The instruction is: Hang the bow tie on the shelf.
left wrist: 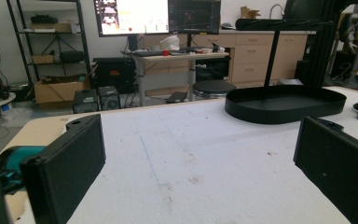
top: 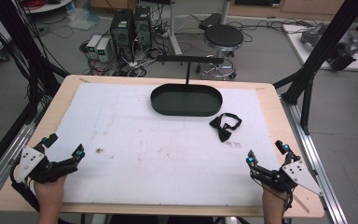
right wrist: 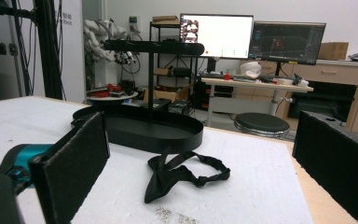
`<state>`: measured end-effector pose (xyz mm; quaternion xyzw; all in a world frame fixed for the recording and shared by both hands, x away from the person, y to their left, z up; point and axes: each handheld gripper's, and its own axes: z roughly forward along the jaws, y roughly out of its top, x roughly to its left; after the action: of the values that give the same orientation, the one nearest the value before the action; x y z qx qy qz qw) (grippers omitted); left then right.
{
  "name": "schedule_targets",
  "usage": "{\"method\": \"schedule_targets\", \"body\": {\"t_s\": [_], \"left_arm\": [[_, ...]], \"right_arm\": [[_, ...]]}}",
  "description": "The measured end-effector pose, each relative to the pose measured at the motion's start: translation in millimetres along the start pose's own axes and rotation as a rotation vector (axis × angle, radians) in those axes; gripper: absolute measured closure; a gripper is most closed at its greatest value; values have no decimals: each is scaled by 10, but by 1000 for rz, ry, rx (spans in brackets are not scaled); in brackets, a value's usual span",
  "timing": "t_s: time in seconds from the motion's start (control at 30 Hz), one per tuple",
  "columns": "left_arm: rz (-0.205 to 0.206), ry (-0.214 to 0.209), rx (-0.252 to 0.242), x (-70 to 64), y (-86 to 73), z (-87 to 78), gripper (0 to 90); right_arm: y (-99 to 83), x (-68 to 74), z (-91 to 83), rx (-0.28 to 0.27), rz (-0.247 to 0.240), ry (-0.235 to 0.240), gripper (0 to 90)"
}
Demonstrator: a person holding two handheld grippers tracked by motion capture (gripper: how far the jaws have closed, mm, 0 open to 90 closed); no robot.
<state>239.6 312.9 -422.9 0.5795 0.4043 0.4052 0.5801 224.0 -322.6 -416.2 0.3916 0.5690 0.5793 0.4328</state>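
A black bow tie (top: 225, 127) with its strap lies flat on the white sheet, just right of a black oval tray (top: 186, 100) that carries a T-shaped stand (top: 189, 59). In the right gripper view the bow tie (right wrist: 177, 177) lies a short way ahead of the jaws, with the tray (right wrist: 140, 128) behind it. My right gripper (top: 266, 153) rests open at the front right, with nothing between its jaws. At the front left my left gripper (top: 64, 145) is open and holds nothing. The left gripper view has the tray (left wrist: 286, 103) far off to the right.
A white sheet (top: 163, 144) covers most of the wooden table (top: 42, 126). Black frame posts (top: 317, 51) stand at the table's back corners. Beyond the far edge are a stool (top: 223, 39), computer towers (top: 130, 25) and cables on the floor.
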Motion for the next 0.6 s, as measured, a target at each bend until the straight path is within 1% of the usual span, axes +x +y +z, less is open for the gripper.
{"method": "schedule_targets", "body": {"t_s": [0.13, 0.27, 0.33, 0.37, 0.4, 0.47, 0.5, 0.53, 0.6], "left_arm": [[3, -1, 2, -2, 2, -6, 25], [10, -5, 4, -7, 0, -10, 25], [8, -5, 3, -8, -5, -7, 25], [6, -4, 7, -6, -9, -3, 25], [6, -4, 7, -6, -9, -3, 25], [8, -3, 8, -3, -10, -5, 25], [8, -4, 6, 1, -13, -8, 25], [7, -1, 10, 4, -18, -9, 25], [4, -2, 11, 5, -23, -7, 25]], "right_arm": [[2, 1, 0, -4, 3, 3, 29], [23, 5, 8, -16, 10, 17, 29], [28, 8, 12, -18, 9, 21, 29], [45, 24, 24, -14, 9, 40, 29], [53, 34, 33, -10, 6, 45, 29], [70, 44, 57, 8, -15, 54, 29], [70, 44, 57, 8, -15, 54, 29], [98, 43, 97, 30, -14, 70, 29], [105, 38, 109, 35, -7, 78, 28]]}}
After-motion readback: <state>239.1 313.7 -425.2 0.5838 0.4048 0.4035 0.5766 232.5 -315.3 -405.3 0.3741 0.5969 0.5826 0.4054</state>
